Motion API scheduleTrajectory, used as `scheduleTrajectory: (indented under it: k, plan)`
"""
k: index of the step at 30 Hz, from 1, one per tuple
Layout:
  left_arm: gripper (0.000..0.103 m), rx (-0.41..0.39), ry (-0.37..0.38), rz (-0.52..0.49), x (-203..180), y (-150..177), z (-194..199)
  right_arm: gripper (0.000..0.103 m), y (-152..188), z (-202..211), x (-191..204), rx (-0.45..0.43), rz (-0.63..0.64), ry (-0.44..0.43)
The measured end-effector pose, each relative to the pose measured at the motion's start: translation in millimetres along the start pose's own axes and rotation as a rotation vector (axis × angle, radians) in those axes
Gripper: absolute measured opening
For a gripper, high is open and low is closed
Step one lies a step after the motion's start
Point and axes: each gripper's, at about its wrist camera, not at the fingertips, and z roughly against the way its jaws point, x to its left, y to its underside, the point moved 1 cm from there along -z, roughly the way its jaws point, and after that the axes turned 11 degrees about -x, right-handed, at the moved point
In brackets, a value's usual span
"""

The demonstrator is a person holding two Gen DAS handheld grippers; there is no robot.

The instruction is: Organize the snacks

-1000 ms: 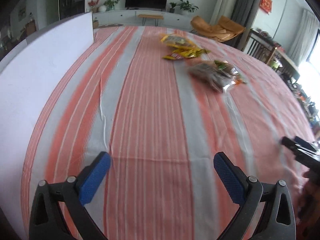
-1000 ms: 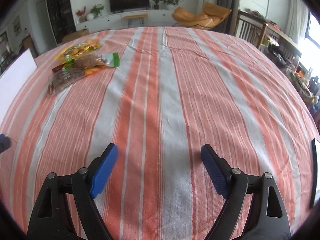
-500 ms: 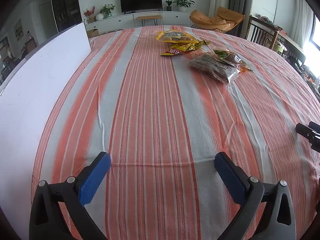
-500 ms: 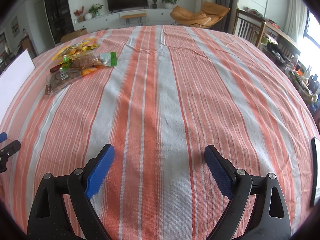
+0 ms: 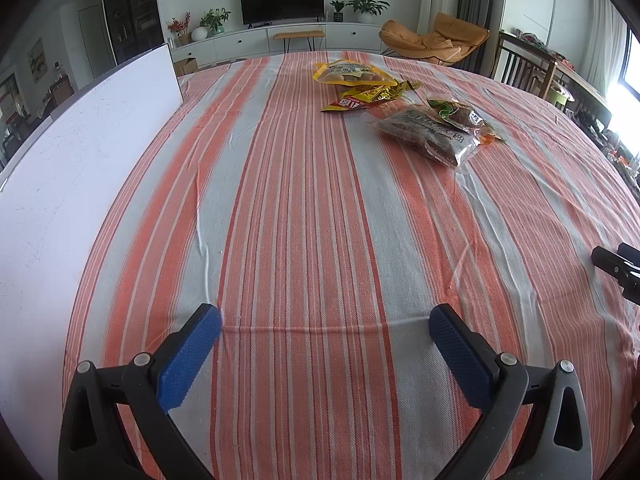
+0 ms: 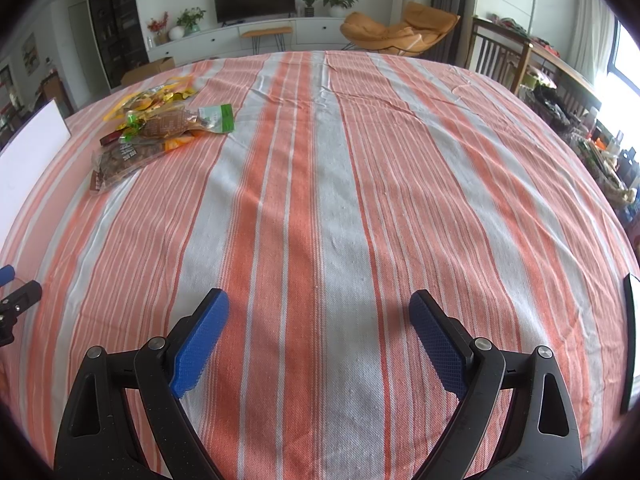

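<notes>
Several snack bags lie in a loose cluster on the far part of the striped tablecloth point(image 5: 304, 208). A yellow bag point(image 5: 350, 74) is farthest, a flat yellow-red packet point(image 5: 368, 98) is in front of it, and a clear bag of dark snacks point(image 5: 430, 136) and a green-topped bag point(image 5: 460, 114) lie nearer right. In the right wrist view the cluster point(image 6: 160, 128) is at the far left. My left gripper point(image 5: 324, 320) is open and empty over the near cloth. My right gripper point(image 6: 318, 300) is open and empty too, far from the bags.
A white board point(image 5: 76, 152) stands along the left side of the table. A dark flat object point(image 6: 629, 340) lies at the right table edge. Chairs point(image 6: 500, 54) and a cluttered side table point(image 6: 592, 136) stand beyond the right side.
The left gripper's view has swung and settled, so the snack bags now sit nearer the middle-right. The right gripper has barely moved. Both stay open.
</notes>
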Motion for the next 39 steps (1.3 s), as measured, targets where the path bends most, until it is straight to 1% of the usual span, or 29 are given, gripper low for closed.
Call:
scheduleTrajectory:
  k: [39]
  plan:
    - [0.103, 0.0, 0.002, 0.001, -0.1, 0.7, -1.5, 0.094, 0.6, 1.1, -1.9, 0.0, 0.0, 0.0]
